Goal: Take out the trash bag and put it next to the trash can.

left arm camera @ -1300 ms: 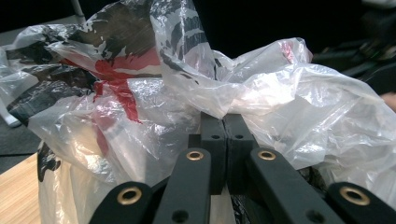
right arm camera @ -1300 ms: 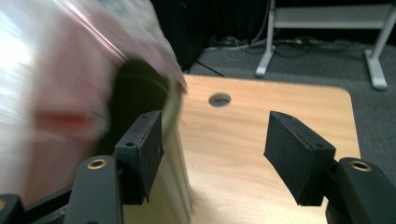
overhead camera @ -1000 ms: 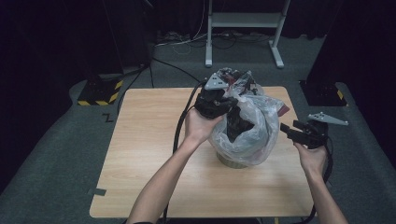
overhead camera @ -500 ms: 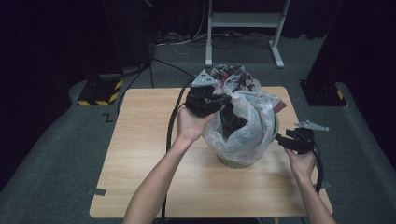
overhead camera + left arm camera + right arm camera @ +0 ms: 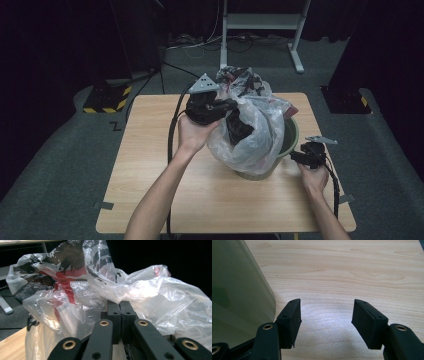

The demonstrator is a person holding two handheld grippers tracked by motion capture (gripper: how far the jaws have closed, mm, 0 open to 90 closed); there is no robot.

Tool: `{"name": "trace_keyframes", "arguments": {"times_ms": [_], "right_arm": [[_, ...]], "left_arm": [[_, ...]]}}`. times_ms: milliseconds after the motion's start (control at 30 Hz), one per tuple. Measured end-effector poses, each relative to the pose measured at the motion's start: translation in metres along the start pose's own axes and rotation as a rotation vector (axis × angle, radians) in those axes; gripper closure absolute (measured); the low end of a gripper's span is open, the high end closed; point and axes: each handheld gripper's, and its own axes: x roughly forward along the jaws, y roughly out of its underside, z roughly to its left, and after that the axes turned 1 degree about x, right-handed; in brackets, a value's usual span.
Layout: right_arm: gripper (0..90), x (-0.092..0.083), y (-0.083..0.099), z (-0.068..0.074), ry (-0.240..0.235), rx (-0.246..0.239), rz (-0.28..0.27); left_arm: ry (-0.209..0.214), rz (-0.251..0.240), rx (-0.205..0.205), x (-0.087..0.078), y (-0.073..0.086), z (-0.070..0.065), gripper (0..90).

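A translucent plastic bag (image 5: 255,135) with dark contents and red print sits in a green bin (image 5: 291,134) on the wooden table (image 5: 150,150). My left gripper (image 5: 222,106) is at the bag's upper left, shut on a fold of the film. In the left gripper view the two pads (image 5: 115,312) meet with the bag (image 5: 155,297) bunched over their tips. My right gripper (image 5: 294,158) hangs low beside the bin's right wall and is open. In the right gripper view the right gripper (image 5: 325,315) has bare tabletop between its pads, with the bin wall (image 5: 237,290) at the left.
The table's front and left parts are bare wood. On the floor behind stand a yellow-and-black striped block (image 5: 107,97), a white stand's legs (image 5: 260,22) and a dark box (image 5: 345,97). Cables trail from both grippers toward the table's front edge.
The right gripper has sunk from beside the bag's upper part to the bin's side near the tabletop. The left gripper has shifted a little with the bag film in it.
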Motion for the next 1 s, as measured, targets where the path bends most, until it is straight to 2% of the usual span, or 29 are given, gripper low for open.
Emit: {"name": "trace_keyframes", "arguments": {"times_ms": [333, 633, 700, 1000], "right_arm": [[40.1, 0.015, 0.004, 0.001, 0.034, 0.006, 0.013], [36.9, 0.025, 0.008, 0.007, 0.07, -0.043, 0.018], [34.8, 0.026, 0.008, 0.008, 0.092, -0.069, 0.019], [31.1, 0.028, 0.007, 0.006, 0.091, -0.061, 0.023]], "left_arm": [[-0.025, -0.011, -0.019, -0.02, 0.005, 0.01, 88.7], [-0.058, -0.032, -0.057, -0.041, 0.013, 0.024, 88.7], [-0.067, -0.037, -0.063, -0.047, 0.014, 0.027, 88.7], [-0.094, -0.056, -0.087, -0.068, 0.023, 0.04, 88.6]]}}
